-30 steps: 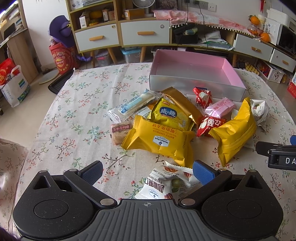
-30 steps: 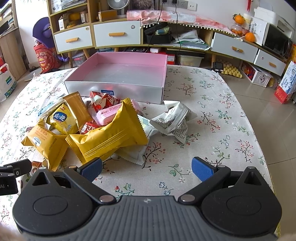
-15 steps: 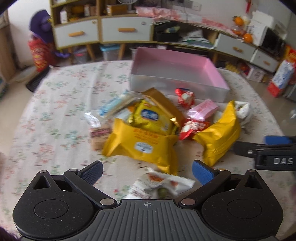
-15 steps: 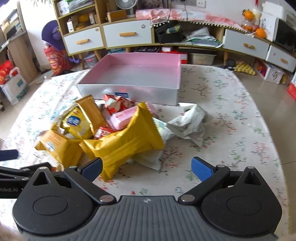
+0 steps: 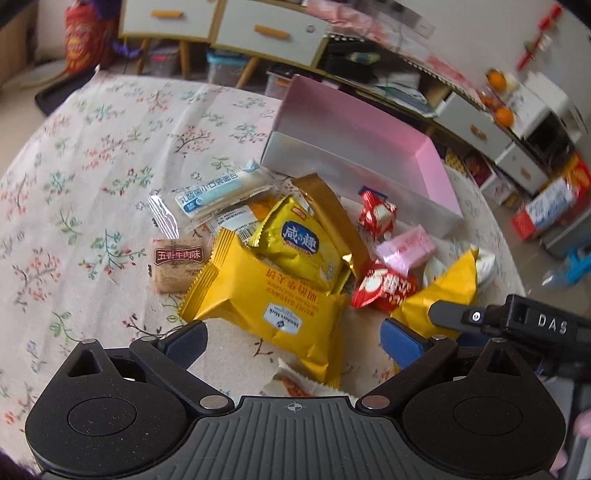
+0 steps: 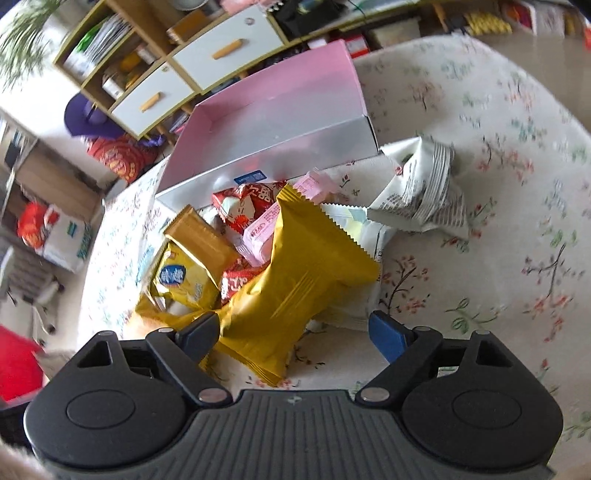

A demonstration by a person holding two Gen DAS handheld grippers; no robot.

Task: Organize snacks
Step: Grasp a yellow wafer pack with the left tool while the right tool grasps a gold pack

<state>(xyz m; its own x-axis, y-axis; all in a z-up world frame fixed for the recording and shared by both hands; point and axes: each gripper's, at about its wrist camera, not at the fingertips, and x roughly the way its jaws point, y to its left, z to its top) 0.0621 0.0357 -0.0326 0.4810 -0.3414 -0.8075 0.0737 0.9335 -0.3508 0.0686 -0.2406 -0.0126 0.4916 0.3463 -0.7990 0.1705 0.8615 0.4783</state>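
A pile of snack packets lies on the floral tablecloth in front of an empty pink box (image 5: 354, 129) with silver walls, also in the right wrist view (image 6: 273, 110). My left gripper (image 5: 295, 339) is open, its jaws either side of the near end of a large yellow sandwich packet (image 5: 266, 299). My right gripper (image 6: 295, 332) is open around the near end of a plain yellow packet (image 6: 303, 280), whose tip shows in the left view (image 5: 454, 288). One right finger (image 5: 461, 315) reaches in from the right there.
Other packets: a yellow one with a blue label (image 5: 299, 240), a gold one (image 5: 328, 210), two red ones (image 5: 380, 284), a pink one (image 5: 406, 247), a blue-white bar (image 5: 218, 192), a brown biscuit (image 5: 179, 266), white ones (image 6: 424, 188). Cabinets (image 5: 258, 29) stand behind.
Both grippers have moved forward and down towards the pile. The left now straddles the large yellow sandwich packet; the right has tilted and closed in on the plain yellow packet.
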